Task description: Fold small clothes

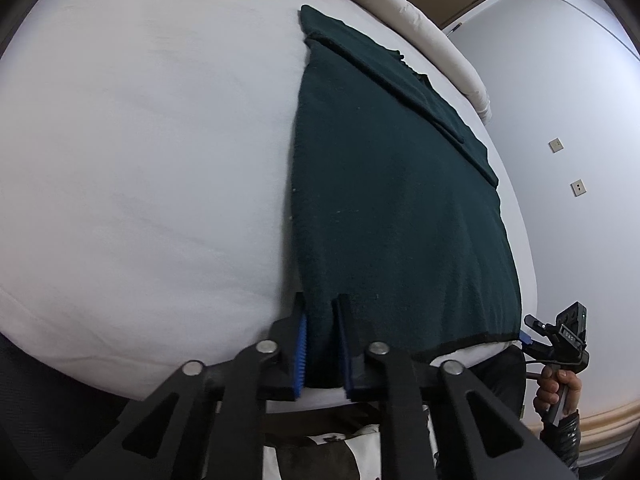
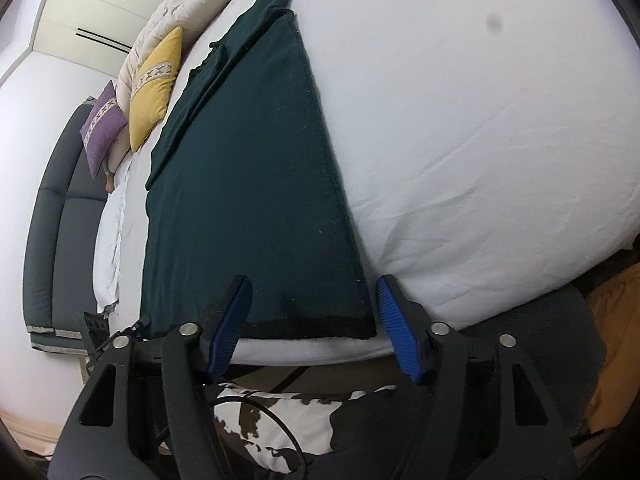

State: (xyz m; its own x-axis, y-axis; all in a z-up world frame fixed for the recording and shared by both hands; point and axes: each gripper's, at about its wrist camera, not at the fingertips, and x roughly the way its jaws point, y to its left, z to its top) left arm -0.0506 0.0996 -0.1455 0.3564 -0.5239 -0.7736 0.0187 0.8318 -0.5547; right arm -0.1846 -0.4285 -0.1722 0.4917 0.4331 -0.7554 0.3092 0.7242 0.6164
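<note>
**Dark green garment pinched at its near hem on the bed**

A dark green garment [image 1: 400,208] is laid flat on the white bed [image 1: 140,140], stretched lengthwise from the near edge towards the far end. Its sleeves are seen folded inward over the far part of the body. The near hem, trimmed in black, lies right at the near edge of the mattress.

The left gripper [image 1: 322,344] is clenched on the hem near the garment's left near corner; a fold of the fabric is pressed between its blue pads. The right gripper [image 2: 310,326] is held at the right near corner of the garment with its jaws apart: the corner lies between the blue fingers [image 2: 394,320], but no pad is seen pressing on the cloth. In the left wrist view a hand [image 1: 558,390] is seen gripping the handle of the right gripper, just off the near edge of the bed.

A yellow cushion [image 2: 156,84] and a purple cushion [image 2: 102,128] are propped by the dark headboard [image 2: 52,216], beside a rolled cream duvet [image 1: 432,28].
</note>
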